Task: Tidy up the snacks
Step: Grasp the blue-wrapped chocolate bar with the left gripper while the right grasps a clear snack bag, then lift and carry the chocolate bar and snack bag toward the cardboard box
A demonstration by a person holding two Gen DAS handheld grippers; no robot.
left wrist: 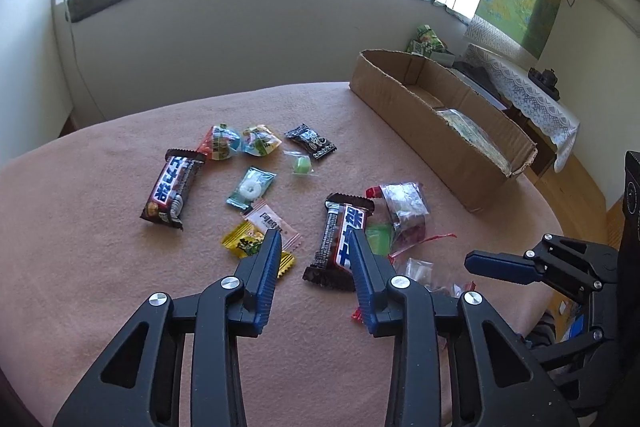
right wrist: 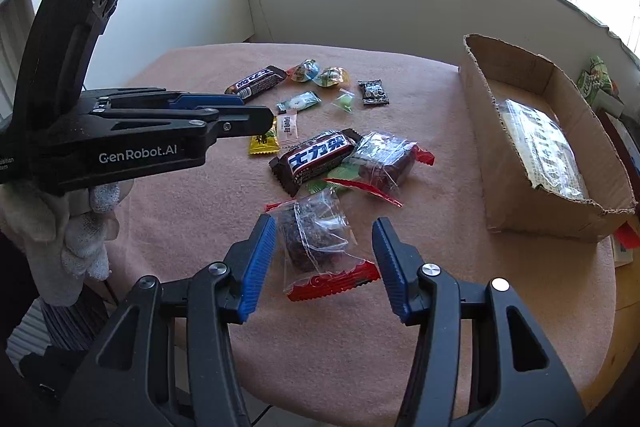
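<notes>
Snacks lie scattered on the pink table cloth [left wrist: 100, 287] beside the cardboard box [right wrist: 520, 203], which already holds a flat packet [right wrist: 544, 151]. The left gripper [left wrist: 316, 239] hangs with jaws apart over the near chocolate bar [left wrist: 340, 239], nothing pinched (its tips may be just clear of the wrapper). Nearer the box, the right gripper [right wrist: 324, 227], jaws apart, brackets a clear red-edged pouch [right wrist: 320, 247] without pressing it.

Right gripper [right wrist: 324, 247] open over clear-wrapped dark cake [right wrist: 316, 239]; left gripper [right wrist: 256, 111] alongside; cardboard box [right wrist: 520, 187] right of the snacks.
</notes>
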